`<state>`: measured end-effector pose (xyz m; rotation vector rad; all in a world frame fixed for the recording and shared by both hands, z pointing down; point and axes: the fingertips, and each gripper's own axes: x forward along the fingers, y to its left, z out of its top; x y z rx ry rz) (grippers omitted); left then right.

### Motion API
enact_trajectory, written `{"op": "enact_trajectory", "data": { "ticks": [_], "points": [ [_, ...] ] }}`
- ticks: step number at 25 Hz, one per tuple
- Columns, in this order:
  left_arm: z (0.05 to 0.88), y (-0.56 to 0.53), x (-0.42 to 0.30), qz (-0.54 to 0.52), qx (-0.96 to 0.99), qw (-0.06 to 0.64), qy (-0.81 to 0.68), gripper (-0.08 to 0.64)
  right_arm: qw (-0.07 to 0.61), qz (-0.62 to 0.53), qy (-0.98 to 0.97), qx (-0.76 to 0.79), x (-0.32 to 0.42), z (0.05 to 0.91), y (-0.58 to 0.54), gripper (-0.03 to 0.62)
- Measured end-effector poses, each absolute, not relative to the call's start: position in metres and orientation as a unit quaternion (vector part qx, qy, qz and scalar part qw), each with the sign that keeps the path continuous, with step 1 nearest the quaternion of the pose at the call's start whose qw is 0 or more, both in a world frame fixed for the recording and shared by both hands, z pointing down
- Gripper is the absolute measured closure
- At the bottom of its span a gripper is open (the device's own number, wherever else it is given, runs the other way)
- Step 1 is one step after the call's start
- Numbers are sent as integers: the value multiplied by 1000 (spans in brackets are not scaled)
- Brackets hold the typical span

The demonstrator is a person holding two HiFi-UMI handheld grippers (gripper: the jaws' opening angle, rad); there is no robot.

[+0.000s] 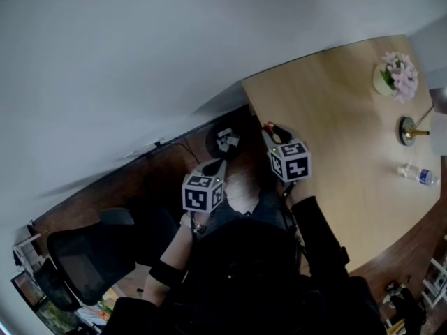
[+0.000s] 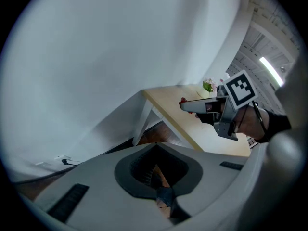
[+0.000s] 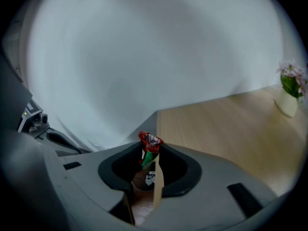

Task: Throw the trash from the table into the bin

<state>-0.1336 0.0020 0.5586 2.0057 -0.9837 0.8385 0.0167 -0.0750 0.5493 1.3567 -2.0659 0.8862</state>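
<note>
Right gripper (image 1: 271, 130): jaws pinched on a crumpled red-and-green wrapper (image 3: 148, 148). Only its lower part is clamped, and the red twist sticks out past the tips. I judge the hold secure enough for a short carry and easy to let go.

Position, head view: the wrapper is at the table's (image 1: 335, 117) near corner, right at the edge. The bin (image 1: 223, 140) stands on the floor at 9 o'clock from my right tips, close by, with some pale trash already inside. In the right gripper view I see the bin's mouth low between the jaws. So I judge the tool is aimed roughly at the drop point but is not yet over it.

Left gripper (image 1: 212, 167): jaws drawn together, nothing between them, only a sliver of floor showing. It hangs at about 6 o'clock from the bin, out of the right one's path.

Still on the table: a water bottle (image 1: 418, 174) at 4 o'clock from my right tips, well apart. A flower vase (image 1: 394, 75) and a lamp base (image 1: 408, 129) also stand there; I take those as not trash.

Step in hand, as I read it: the wrapper needs to go across to the bin before I open.
</note>
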Motion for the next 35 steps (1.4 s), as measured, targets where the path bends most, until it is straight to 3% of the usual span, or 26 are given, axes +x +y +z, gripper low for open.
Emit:
{"op": "enact_trajectory", "data": {
  "ticks": [13,27,35],
  "points": [
    [621,12,-191,318,746,415,-412,555,343,363,-771,395,-94,653,-31,469],
    [748,11,-230,330,713,466,-407,554,404,384,-731,394,-129,855,-50,468],
    [770,21,-232,334,708,474,-404,554,417,402,-713,396,-133,915,-64,468]
  ]
}}
